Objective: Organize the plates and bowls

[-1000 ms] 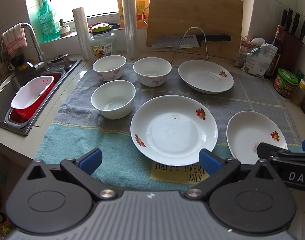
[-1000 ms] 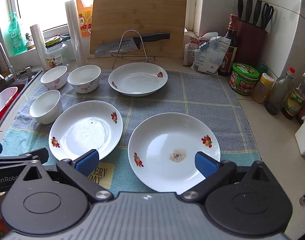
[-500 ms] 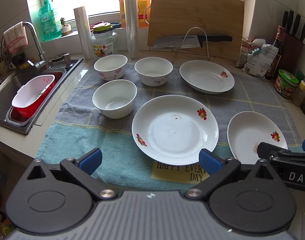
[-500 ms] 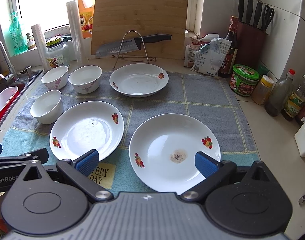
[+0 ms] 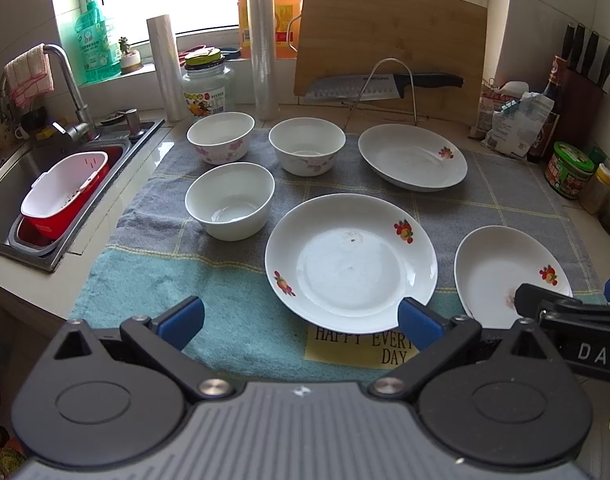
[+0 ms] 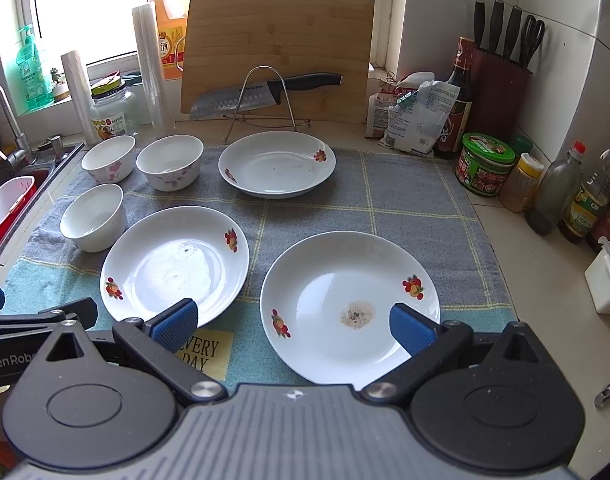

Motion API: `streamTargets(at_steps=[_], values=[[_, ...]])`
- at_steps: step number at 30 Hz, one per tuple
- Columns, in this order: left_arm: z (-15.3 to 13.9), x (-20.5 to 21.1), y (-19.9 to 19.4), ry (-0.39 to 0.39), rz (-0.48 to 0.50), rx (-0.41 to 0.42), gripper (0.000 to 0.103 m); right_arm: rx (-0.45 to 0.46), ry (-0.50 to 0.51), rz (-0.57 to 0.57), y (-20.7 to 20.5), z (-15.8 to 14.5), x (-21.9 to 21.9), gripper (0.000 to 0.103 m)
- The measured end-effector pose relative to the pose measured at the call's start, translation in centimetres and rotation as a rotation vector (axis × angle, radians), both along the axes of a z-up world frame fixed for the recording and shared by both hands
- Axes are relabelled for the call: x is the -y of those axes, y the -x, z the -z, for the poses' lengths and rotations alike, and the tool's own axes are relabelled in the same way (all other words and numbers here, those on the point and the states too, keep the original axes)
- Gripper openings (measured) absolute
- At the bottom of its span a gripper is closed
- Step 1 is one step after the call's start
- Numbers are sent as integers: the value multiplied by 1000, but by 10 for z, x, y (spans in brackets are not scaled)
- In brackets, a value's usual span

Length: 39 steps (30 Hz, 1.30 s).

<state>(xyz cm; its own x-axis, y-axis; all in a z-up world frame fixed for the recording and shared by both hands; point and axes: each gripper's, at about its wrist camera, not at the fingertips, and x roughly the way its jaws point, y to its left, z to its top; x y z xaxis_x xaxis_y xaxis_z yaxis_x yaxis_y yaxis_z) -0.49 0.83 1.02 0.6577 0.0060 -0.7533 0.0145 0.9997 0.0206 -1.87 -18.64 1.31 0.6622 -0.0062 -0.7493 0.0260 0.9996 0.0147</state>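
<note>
Two hand-held grippers are hovering side by side at the near edge of a kitchen counter, both with blue-padded jaws spread wide and holding nothing. The left gripper (image 5: 301,318) is facing a white plate (image 5: 351,262) with small fruit prints, which is lying just ahead of its right fingertip on a grey-and-teal towel (image 5: 153,280). The right gripper (image 6: 295,320) is facing a second plate (image 6: 349,306), stained with a brownish spot near its middle, sitting between and just beyond its two fingertips. The towel's yellow label (image 5: 361,346), lettered "HAPPY EVERY DAY", is showing between the two near plates, close under the left gripper's right fingertip.

Farther ahead of the right gripper, a third plate (image 6: 277,164) is resting at the back of the towel, in front of a wire stand (image 6: 261,100) carrying a black-handled knife (image 6: 265,90). A bamboo cutting board (image 6: 281,52) is leaning upright behind the stand.

Ahead and to the left of the left gripper, three bowls are standing upright and apart from one another: a plain white bowl (image 5: 230,200) nearest, a pink-flowered bowl (image 5: 220,137) behind it, and a grey-flowered bowl (image 5: 307,146) to that one's right, beside the third plate.

Far to the left of the left gripper, a red-and-white colander basket (image 5: 63,196) is sitting in the sink (image 5: 9,168). To the right of the right gripper, jars and sauce bottles (image 6: 581,200) are lining the wall below a knife block (image 6: 501,92).
</note>
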Motion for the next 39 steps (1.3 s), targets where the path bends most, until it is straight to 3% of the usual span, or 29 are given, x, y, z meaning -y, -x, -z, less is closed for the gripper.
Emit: streamTargets(at_steps=[16,23,30,36,39], values=[[2,-22,-6,20,83,58,102,49,55,-8,4,-9,-22,103],[9,-30,-8,39,161,118,102,123,57,-33,13,-13,-23,103],[20,-28,-7,93,215,162,102,157,57,-43,25,-13,-6,103],[33,-17,-9,164,318,125,102,152,25,-20,28,-5,19,103],[39,-3,-6,147,372,135,102,147,-8,-18,28,0,34,103]])
